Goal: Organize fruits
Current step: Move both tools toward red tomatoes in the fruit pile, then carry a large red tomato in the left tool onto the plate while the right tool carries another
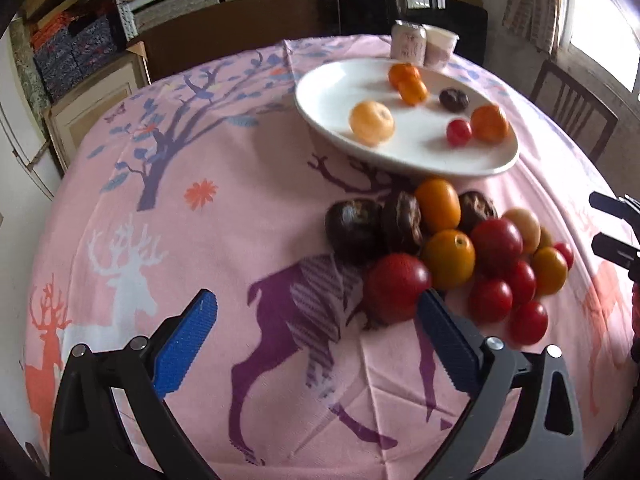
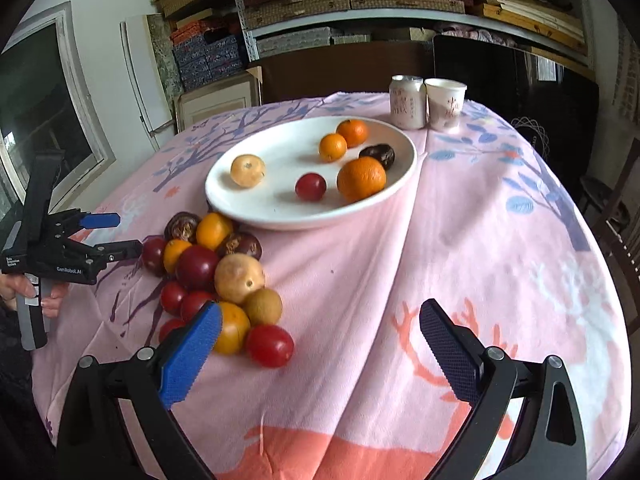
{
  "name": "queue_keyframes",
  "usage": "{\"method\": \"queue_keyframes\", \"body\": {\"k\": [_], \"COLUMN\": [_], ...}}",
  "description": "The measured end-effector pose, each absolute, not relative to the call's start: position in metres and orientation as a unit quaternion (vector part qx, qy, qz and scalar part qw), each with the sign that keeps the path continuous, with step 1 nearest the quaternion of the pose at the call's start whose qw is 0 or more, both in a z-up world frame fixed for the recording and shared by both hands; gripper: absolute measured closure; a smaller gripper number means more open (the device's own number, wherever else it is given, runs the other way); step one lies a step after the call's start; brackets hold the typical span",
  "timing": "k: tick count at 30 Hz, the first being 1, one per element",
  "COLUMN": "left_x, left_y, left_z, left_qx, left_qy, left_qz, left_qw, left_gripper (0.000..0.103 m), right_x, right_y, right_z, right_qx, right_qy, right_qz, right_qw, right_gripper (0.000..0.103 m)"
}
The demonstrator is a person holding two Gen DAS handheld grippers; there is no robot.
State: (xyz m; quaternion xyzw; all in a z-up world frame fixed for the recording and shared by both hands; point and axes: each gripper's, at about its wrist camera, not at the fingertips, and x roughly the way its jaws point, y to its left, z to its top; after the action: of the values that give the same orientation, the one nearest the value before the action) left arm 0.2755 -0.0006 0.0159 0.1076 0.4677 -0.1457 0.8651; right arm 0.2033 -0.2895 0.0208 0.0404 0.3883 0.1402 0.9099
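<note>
Round table under a pink tablecloth (image 2: 460,240) printed with deer and trees. White plate (image 2: 280,216) sits toward the far side, holding six fruits: a pale yellow one (image 2: 247,170), a red one (image 2: 310,187), a large orange (image 2: 361,179), two smaller oranges (image 2: 333,147) behind it, and a dark brown fruit (image 2: 378,155) by the rim. Just in front of the plate, a loose heap of fruit (image 2: 216,276) lies on the cloth: red, orange, tan and dark brown pieces touching one another. Left gripper (image 1: 316,320): jaws spread wide, nothing between them, hovering over the purple deer print with its right finger just beside a big red fruit (image 1: 396,286) at the near edge of the heap. Right gripper (image 2: 320,328): jaws wide apart too, empty, its left finger overlapping an orange fruit (image 2: 234,328) in the heap. A can (image 2: 407,102) and paper cup (image 2: 445,104) stand side by side beyond the plate
</note>
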Motion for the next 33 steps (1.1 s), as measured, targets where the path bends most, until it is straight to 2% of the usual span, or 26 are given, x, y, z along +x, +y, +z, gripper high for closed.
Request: {"method": "queue_keyframes", "body": {"k": [2,6,7,8,9,12,15,18,25,30,33], "left_x": [0.275,0.278,0.279,0.281,0.283,0.276,0.264,0.255,0.239,0.279,0.304], "left_y": [-0.002,-0.012,-0.016,-0.020,-0.025,-0.029,-0.034,-0.030,-0.032,-0.040,-0.052], "left_z": [0.007,0.005,0.004,0.002,-0.002,0.002,0.003,0.014,0.070,0.094,0.097], "left_qx": [0.121,0.147,0.158,0.168,0.156,0.143,0.165,0.152,0.125,0.097,0.088], "left_qy": [0.478,0.452,0.440,0.430,0.432,0.428,0.427,0.429,0.384,0.372,0.373], "left_qz": [-0.148,-0.177,-0.189,-0.197,-0.224,-0.253,-0.248,-0.263,-0.278,-0.231,-0.226], "left_qw": [0.857,0.862,0.864,0.865,0.860,0.856,0.854,0.850,0.872,0.894,0.896], "left_gripper": [0.004,0.004,0.005,0.019,0.041,0.066,0.066,0.067,0.066,0.066,0.066], "right_x": [0.198,0.207,0.210,0.212,0.212,0.204,0.192,0.180,0.182,0.210,0.237], "right_y": [-0.284,-0.272,-0.271,-0.269,-0.268,-0.265,-0.266,-0.280,-0.295,-0.286,-0.275], "right_z": [0.012,-0.001,-0.004,-0.005,-0.005,0.002,0.005,0.011,0.064,0.098,0.107], "right_qx": [0.046,0.047,0.051,0.066,0.088,0.136,0.130,0.173,0.149,0.117,0.087], "right_qy": [0.395,0.431,0.439,0.442,0.445,0.448,0.450,0.437,0.349,0.305,0.305], "right_qz": [0.151,0.150,0.155,0.168,0.175,0.192,0.164,0.167,0.132,0.141,0.136], "right_qw": [0.905,0.889,0.884,0.878,0.874,0.862,0.868,0.867,0.916,0.935,0.938], "right_gripper": [0.003,0.003,0.007,0.007,0.015,0.058,0.081,0.081,0.081,0.081,0.081]}}
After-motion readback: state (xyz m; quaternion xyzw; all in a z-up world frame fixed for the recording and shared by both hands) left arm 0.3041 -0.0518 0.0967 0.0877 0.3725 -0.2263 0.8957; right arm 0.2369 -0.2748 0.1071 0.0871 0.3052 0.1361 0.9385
